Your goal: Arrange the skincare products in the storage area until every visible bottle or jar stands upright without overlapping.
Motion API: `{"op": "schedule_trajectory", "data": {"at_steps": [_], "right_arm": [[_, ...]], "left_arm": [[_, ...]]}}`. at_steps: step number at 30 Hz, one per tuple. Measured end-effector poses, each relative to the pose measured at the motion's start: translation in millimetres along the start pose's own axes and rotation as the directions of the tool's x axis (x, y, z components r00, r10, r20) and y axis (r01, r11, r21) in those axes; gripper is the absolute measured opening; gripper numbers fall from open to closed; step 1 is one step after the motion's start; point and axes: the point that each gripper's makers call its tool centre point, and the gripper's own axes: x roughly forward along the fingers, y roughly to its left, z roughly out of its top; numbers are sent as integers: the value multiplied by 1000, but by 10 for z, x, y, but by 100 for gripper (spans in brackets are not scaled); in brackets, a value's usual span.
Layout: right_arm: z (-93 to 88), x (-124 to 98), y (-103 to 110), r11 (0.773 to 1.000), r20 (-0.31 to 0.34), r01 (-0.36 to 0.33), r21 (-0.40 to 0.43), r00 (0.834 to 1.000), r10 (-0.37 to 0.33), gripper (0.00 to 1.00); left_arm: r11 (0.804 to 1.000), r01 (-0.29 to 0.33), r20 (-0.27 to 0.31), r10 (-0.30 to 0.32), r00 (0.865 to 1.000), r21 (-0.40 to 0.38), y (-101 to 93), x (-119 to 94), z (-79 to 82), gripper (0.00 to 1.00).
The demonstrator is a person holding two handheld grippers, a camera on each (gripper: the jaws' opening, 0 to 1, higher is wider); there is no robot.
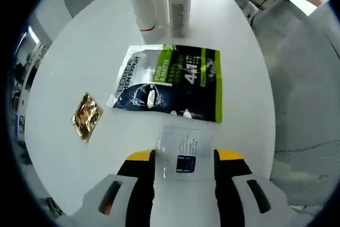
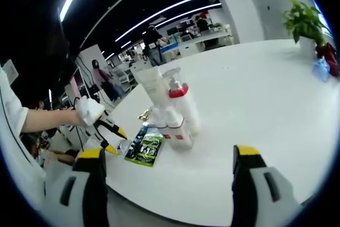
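1. Left gripper view: the left gripper (image 1: 184,158) had its jaws spread on either side of a small clear sachet (image 1: 184,150) lying flat on the white table (image 1: 79,51). Beyond it lay a green-and-dark pouch (image 1: 170,82), a gold packet (image 1: 86,115) to its left, and upright bottles (image 1: 159,1) at the far edge.
2. Right gripper view: the right gripper (image 2: 167,166) hung with its jaws wide apart and nothing between them, above the table (image 2: 255,94). The bottles (image 2: 172,110) stood clustered, the pouch (image 2: 145,147) flat just beside them, and the left gripper (image 2: 109,136) was low beside the pouch.

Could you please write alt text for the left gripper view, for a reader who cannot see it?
The left gripper has its fingers either side of a small clear sachet on a white table. Beyond lie a dark-and-green pouch and a gold packet; tall bottles stand at the far edge.
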Motion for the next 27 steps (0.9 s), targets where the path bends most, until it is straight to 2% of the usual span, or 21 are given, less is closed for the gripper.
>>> {"op": "schedule_trajectory", "data": {"at_steps": [16,23,27], "right_arm": [[39,-67,63,1000,21,-9,-16,1000,9,100],[39,-104,104,1000,27,-17,-24,999,18,100],[40,-123,139,999,29,-24,-32,999,25,100]], "left_arm": [[998,-45,25,46,999,-38,-44,-163,27,54],[987,-57,86,71,994,-152,-106,-267,46,60],[982,-68,93,85,992,-176,-136,-277,-34,62]]}}
